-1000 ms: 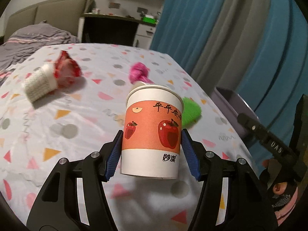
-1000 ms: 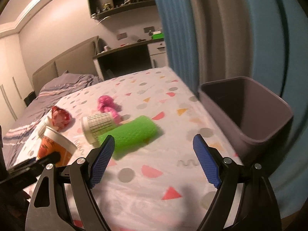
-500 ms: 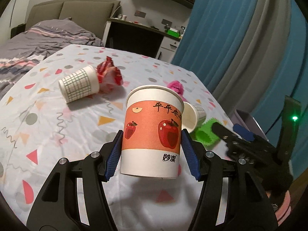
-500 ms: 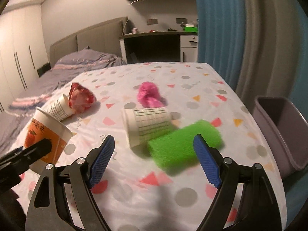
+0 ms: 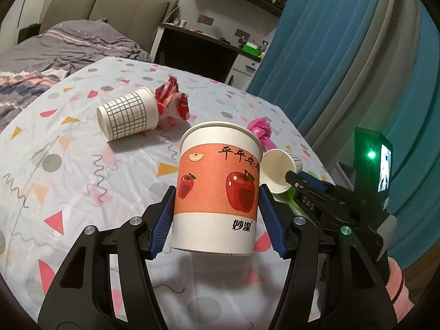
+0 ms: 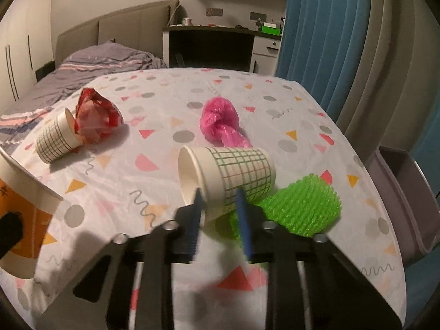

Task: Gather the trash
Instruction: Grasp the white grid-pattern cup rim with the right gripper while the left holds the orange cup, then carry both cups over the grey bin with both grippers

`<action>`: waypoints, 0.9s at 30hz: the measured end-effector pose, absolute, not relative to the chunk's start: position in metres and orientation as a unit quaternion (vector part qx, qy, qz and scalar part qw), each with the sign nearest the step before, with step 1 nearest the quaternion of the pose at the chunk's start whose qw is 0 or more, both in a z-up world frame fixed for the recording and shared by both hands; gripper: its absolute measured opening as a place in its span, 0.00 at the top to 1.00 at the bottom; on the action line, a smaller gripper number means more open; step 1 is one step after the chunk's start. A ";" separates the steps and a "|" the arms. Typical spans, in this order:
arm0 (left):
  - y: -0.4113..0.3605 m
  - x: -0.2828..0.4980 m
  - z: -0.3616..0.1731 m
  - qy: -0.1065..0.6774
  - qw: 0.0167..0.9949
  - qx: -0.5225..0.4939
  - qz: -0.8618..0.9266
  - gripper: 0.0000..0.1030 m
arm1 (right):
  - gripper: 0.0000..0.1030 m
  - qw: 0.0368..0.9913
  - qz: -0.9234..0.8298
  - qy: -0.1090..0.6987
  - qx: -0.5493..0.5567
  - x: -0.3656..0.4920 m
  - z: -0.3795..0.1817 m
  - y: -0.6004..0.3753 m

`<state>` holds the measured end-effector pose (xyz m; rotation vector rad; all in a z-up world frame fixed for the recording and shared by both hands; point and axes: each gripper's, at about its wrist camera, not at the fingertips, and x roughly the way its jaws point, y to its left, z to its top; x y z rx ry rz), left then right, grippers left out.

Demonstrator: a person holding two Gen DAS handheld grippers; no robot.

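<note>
A: What's nearest?

B: The left gripper, its fingers clamped on the sides of the upright apple-print cup, held clear above the worktop.

A: And the right gripper?

B: Its fingers have just been closing. They stand narrow at the grid cup, one blue pad at the lower rim, the other against the wall. Motion blur hides whether they pinch it yet, so I cannot tell.

A: How does that cup lie?

B: On its side, straight ahead of the right fingers, long axis across them, mouth to the picture's left, base against the green mesh roll. The right hand is far nearer it.

A: Further out?

B: A pink bag beyond, then a second grid cup touching red crumpled wrap. The purple bin sits off the worktop's right edge.
</note>
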<state>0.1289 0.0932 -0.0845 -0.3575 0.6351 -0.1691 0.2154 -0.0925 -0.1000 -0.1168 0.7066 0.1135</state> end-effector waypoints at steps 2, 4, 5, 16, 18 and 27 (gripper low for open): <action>0.096 0.129 -0.086 0.310 0.930 -0.177 -0.084 0.43 | 0.84 0.935 0.049 0.347 -0.056 0.214 -0.101 -0.093; 0.097 0.128 -0.086 0.310 0.930 -0.179 -0.086 0.43 | 0.88 0.935 0.044 0.348 -0.052 0.213 -0.102 -0.095; 0.098 0.128 -0.086 0.309 0.930 -0.179 -0.087 0.43 | 0.91 0.936 0.041 0.347 -0.050 0.213 -0.101 -0.096; 0.102 0.126 -0.086 0.307 0.931 -0.182 -0.083 0.43 | 0.96 0.949 0.063 0.308 -0.036 0.190 -0.086 -0.098; 0.101 0.125 -0.085 0.306 0.931 -0.181 -0.082 0.43 | 0.96 0.951 0.073 0.300 -0.030 0.183 -0.081 -0.099; 0.096 0.119 -0.080 0.301 0.934 -0.176 -0.080 0.43 | 0.96 0.957 0.103 0.270 -0.005 0.154 -0.057 -0.109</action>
